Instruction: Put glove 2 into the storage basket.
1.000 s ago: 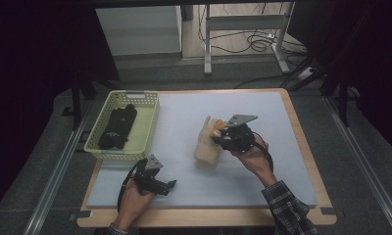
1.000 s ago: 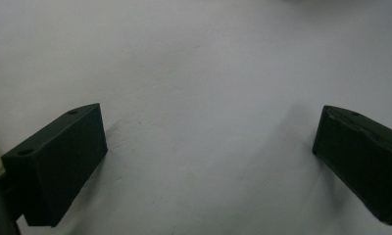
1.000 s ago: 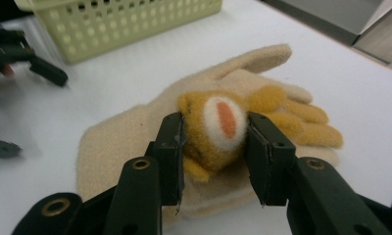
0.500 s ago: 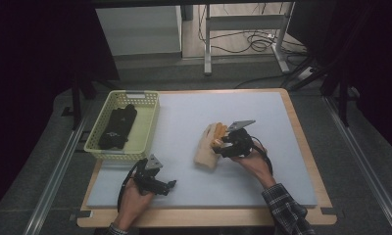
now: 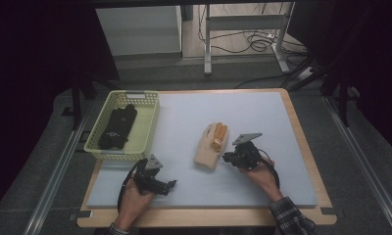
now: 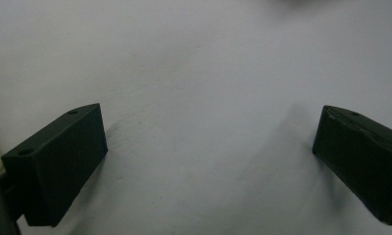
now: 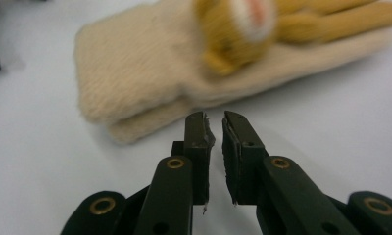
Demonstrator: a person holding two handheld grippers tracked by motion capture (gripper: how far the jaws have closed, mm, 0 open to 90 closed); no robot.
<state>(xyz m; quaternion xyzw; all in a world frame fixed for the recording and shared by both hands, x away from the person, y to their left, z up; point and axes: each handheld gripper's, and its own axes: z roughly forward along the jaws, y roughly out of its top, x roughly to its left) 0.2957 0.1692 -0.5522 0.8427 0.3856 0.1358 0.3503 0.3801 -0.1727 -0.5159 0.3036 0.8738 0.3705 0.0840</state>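
Now, going left to right: the yellow basket point(image 5: 146, 128) sat at about ten o'clock on the blue mat point(image 5: 262, 117), with a black glove point(image 5: 118, 127) lying inside it. Your left gripper point(image 5: 170, 185) rested at seven o'clock, jaws spread wide over bare mat with nothing between them, and it had not shifted from a second before.

The cream glove point(image 5: 208, 152) lay flat near the middle of the mat, cuff toward you, fingers pointing to twelve o'clock. It looked like thick knitted wool, folded double at the cuff, with orange-yellow fingers and a small plush figure point(image 7: 235, 29) on its back.

Your right gripper point(image 5: 225, 157) was at four o'clock, just beside the glove's cuff. It had come lower and nearer you than a second earlier, and its jaws had just been closing; they stood nearly pressed together with a thin gap and nothing between them, tips just short of the cuff. I judge the pinch missed, so the glove remained unlifted.
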